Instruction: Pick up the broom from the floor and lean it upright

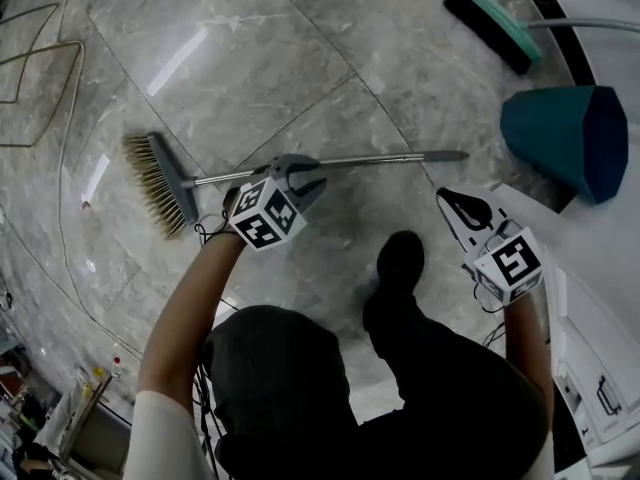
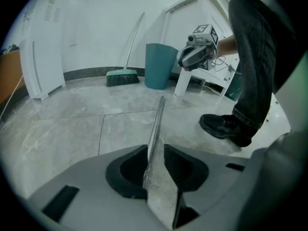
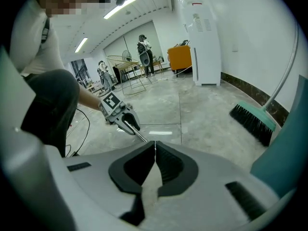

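The broom lies flat on the marble floor, its grey head with tan bristles (image 1: 160, 183) at the left and its metal handle (image 1: 370, 160) running right. My left gripper (image 1: 300, 173) is down over the handle near the head. In the left gripper view the handle (image 2: 157, 119) passes between the jaws of my left gripper (image 2: 156, 150), lying along the left pad with a gap on the right, so the gripper is open. My right gripper (image 1: 452, 200) hovers just below the handle's far end. Its tips meet with nothing between them (image 3: 155, 146).
A green broom (image 1: 495, 28) leans on the wall at the top right beside a teal bin (image 1: 565, 138). White furniture (image 1: 590, 278) stands at the right. The person's black shoe (image 1: 400, 258) is planted between the grippers. A wire frame (image 1: 40, 78) stands at the far left.
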{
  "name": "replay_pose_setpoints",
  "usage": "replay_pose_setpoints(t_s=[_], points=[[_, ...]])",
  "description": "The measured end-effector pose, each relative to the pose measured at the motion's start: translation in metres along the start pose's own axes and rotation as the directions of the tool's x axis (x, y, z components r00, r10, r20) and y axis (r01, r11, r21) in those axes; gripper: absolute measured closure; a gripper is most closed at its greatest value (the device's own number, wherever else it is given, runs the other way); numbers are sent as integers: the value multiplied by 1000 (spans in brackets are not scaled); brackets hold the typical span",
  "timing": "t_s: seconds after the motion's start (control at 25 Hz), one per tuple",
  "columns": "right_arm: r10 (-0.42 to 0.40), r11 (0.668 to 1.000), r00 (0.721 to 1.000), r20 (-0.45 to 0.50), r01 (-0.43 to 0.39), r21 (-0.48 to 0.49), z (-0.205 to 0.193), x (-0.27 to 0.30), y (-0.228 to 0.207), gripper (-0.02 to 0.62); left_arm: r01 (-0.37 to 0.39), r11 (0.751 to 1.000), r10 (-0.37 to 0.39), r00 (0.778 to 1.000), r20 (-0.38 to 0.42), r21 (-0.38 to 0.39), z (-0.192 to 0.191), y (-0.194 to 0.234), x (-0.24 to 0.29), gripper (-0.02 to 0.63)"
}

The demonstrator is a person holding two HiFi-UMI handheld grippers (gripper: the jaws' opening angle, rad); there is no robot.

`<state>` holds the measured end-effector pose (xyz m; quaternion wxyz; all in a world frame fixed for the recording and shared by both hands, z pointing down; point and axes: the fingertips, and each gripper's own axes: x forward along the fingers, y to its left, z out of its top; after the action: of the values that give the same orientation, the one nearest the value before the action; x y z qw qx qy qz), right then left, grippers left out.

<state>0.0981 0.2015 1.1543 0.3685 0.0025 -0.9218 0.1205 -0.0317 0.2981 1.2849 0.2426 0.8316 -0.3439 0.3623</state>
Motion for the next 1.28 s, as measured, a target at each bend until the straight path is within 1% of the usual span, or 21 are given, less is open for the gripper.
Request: replay_pose_setpoints(t_s=[0.04,0.12,0.24,0.36,0.44,0.52,0.56,0.64,0.76,0.84,0.96,1.12,1.2,1.28], points=[[0,1000,1000,1,0,1,-3,2,1,589,-4,1000,4,1000,-8,0,-4,1,6,506],[-6,1000,1000,5,6,13,-10,4,4,589,-5,1000,5,1000,-29,6,-13,1,18,477],[-17,999,1000,10,16,28,-14,4,7,589,-16,999,18,997,-71,36,-24,1,34,442],[-19,999,1000,3,19,27,-20,0,9,589,-31,995,42,991,-124,93,-36,5,49,436],[-31,999,999,11,30,40,-22,-5,6,589,-19,993,34,990,-137,115,-40,8,55,434],[-46,997,998,33,44,71,-22,-10,1,589,6,993,9,992,-128,116,-40,10,56,439],[-54,995,998,45,49,92,-21,-12,-2,589,16,994,-2,993,-121,112,-40,10,55,453],[-65,990,996,64,56,130,-21,-15,-6,589,32,994,-20,994,-108,109,-39,12,54,515],[-73,988,995,74,62,140,-21,-17,-8,589,52,991,-39,993,-107,121,-38,14,54,525],[-73,989,995,74,63,136,-22,-18,-6,590,50,991,-36,993,-110,127,-36,15,52,528],[-75,991,994,79,65,120,-18,-19,-7,589,21,993,-12,997,-74,119,-23,23,41,528],[-91,992,990,108,80,98,-2,-28,-9,589,-20,993,20,1000,2,119,11,31,10,531],[-100,993,986,132,90,77,12,-32,-12,589,-53,993,48,998,51,104,30,41,-12,531],[-104,994,982,158,97,51,29,-36,-16,589,-101,992,93,990,103,80,49,55,-35,531]])
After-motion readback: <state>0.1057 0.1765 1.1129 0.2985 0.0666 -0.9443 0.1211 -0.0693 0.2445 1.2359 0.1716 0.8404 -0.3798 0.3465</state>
